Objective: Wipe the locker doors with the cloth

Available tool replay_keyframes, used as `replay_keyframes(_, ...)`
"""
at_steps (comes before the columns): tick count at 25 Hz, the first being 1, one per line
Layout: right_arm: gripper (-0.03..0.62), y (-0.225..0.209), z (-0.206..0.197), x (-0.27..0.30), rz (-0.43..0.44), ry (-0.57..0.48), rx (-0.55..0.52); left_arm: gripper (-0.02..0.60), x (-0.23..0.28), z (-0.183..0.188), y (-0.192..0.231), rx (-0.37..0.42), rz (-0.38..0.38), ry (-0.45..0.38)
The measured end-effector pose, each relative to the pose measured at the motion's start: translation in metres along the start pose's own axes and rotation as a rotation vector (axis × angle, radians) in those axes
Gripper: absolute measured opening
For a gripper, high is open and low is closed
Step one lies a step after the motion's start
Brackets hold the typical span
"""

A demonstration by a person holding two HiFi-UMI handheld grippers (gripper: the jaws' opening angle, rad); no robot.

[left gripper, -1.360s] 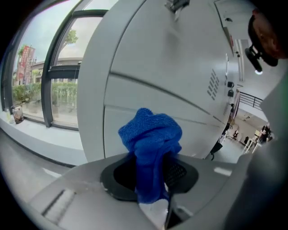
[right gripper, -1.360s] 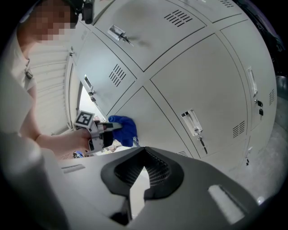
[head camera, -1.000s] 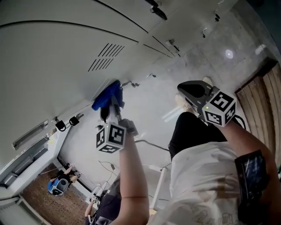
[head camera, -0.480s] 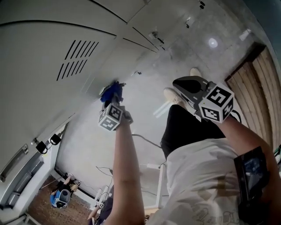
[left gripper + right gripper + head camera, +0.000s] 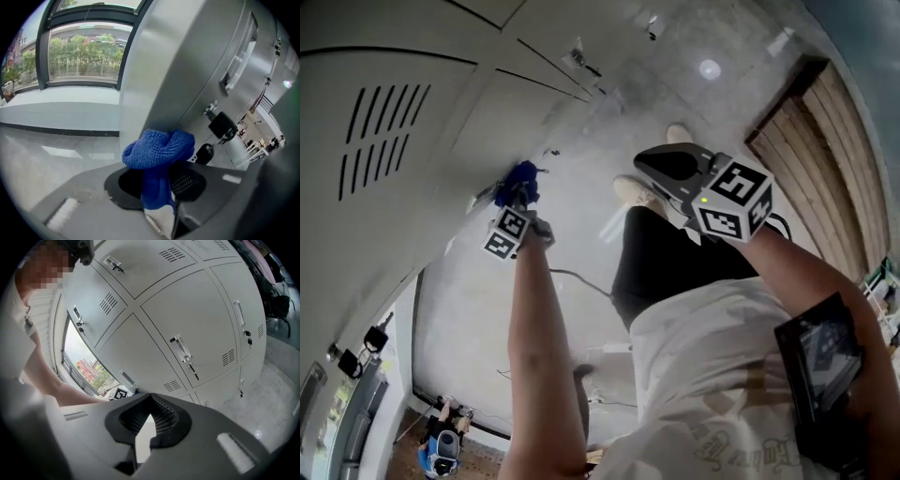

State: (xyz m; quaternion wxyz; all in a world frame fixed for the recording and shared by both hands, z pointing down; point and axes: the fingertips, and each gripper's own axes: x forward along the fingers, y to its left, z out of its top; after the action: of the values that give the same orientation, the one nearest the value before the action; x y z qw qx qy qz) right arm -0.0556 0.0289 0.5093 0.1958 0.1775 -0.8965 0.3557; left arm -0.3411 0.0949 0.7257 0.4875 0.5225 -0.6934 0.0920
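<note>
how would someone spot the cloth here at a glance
Find the wall of grey locker doors at the head view's left. Beside it the left gripper is shut on the cloth: a bunched, nubby wad, bright blue against the grey metal.

We record a blue cloth [image 5: 158, 149], pale grey locker doors [image 5: 441, 94] with dark slotted vents [image 5: 380, 141], black shorts [image 5: 675, 262] and brown planks [image 5: 825, 141].

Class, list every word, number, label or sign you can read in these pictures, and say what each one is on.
No text can be read anywhere.
Shirt: pale print, cut off and too blurred to read.
Left gripper and right gripper: their cubes carry square marker patterns, no words.
Locker doors: no label legible.
</note>
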Motion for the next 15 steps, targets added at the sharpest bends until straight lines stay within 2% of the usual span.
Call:
replay_keyframes(2,0.007,0.002,-0.002,0.007,-0.001,-0.013,0.012,0.13,0.006,0.007,0.009,0.014,-0.002,-0.007)
replay_keyframes(6,0.006,0.018,-0.008,0.005,0.012,-0.022,0.05,0.129,-0.014,0.008,0.007,0.078,0.044,-0.029)
replay_keyframes(10,0.006,0.034,0.005,0.008,0.043,-0.028,0.009,0.129,-0.033,-0.003,0.005,0.133,0.061,-0.051)
replay_keyframes(15,0.006,0.059,0.019,0.007,0.095,-0.025,-0.054,0.129,-0.083,-0.006,-0.015,0.184,0.064,-0.088)
